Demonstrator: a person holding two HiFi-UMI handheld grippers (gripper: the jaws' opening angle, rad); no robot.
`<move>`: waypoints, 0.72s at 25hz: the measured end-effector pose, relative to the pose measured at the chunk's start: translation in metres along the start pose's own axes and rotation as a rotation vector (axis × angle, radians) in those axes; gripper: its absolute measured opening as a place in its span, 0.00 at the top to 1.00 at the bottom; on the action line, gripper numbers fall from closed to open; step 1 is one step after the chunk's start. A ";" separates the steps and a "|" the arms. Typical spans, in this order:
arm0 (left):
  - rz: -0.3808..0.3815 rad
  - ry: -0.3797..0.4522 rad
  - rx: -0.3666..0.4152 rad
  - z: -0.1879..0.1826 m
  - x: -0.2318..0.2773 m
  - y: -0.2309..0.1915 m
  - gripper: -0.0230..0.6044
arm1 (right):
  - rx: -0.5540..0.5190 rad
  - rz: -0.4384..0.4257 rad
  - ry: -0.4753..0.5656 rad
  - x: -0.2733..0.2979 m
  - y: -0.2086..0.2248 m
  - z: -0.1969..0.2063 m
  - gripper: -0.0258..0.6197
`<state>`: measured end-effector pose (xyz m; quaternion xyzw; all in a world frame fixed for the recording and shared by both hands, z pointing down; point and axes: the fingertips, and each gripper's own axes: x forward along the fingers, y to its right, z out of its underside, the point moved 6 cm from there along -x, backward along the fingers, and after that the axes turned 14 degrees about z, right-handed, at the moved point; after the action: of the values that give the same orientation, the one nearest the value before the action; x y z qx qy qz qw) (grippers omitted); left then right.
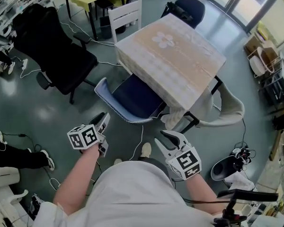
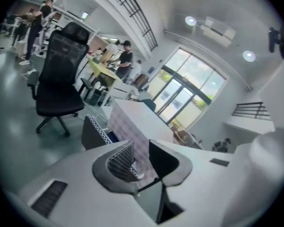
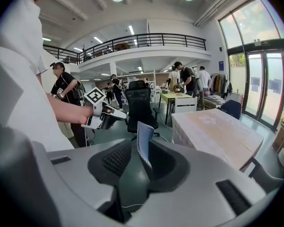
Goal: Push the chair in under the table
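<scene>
A blue chair [image 1: 132, 98] with a patterned backrest rim stands at the near left side of the cloth-covered table [image 1: 173, 56], its seat partly under the tabletop. My left gripper [image 1: 104, 119] hovers just short of the backrest, apart from it, open and empty. My right gripper [image 1: 166, 137] is at the table's near corner, also open and empty. In the left gripper view the gripper [image 2: 141, 160] points at the chair [image 2: 94, 131] and the table [image 2: 137, 119]. In the right gripper view the chair back [image 3: 143, 143] shows far off beyond the open gripper [image 3: 142, 163], with the left gripper [image 3: 102, 115] at the left.
A black office chair [image 1: 52, 46] stands to the left. A white chair [image 1: 125, 13] and a dark chair [image 1: 189, 8] are at the table's far side, a pale chair [image 1: 227, 105] at its right. Cables [image 1: 137, 145] run over the floor. A seated person's shoe [image 1: 45, 160] is near left.
</scene>
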<state>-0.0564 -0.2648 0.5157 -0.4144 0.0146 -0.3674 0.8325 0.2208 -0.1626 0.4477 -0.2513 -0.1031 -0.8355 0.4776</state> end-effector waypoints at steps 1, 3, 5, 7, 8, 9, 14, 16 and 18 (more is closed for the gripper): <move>0.046 -0.013 0.043 0.000 -0.014 0.010 0.82 | -0.001 0.003 0.005 -0.001 -0.010 -0.001 0.79; 0.120 -0.042 0.129 0.003 -0.041 0.027 0.90 | -0.002 0.012 0.013 -0.004 -0.031 -0.003 0.85; 0.194 -0.075 0.185 0.007 -0.066 0.043 0.94 | 0.000 0.019 0.018 -0.007 -0.052 -0.003 0.90; 0.277 -0.105 0.203 0.013 -0.088 0.057 0.94 | -0.001 0.023 0.022 -0.012 -0.072 -0.003 0.92; 0.314 -0.121 0.215 0.016 -0.097 0.063 0.95 | -0.004 0.025 0.021 -0.014 -0.082 -0.002 0.92; 0.343 -0.139 0.236 0.019 -0.105 0.069 0.95 | -0.007 0.027 0.021 -0.017 -0.091 0.000 0.93; 0.426 -0.233 0.399 0.034 -0.144 0.093 0.95 | -0.005 0.050 0.016 -0.030 -0.136 0.004 0.93; 0.454 -0.248 0.425 0.037 -0.158 0.099 0.95 | -0.002 0.051 0.020 -0.033 -0.152 0.004 0.93; 0.467 -0.255 0.428 0.040 -0.169 0.102 0.95 | 0.001 0.042 0.022 -0.037 -0.167 0.005 0.93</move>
<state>-0.1053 -0.0929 0.4233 -0.2586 -0.0727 -0.1067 0.9573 0.0960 -0.0460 0.4440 -0.2439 -0.0929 -0.8279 0.4965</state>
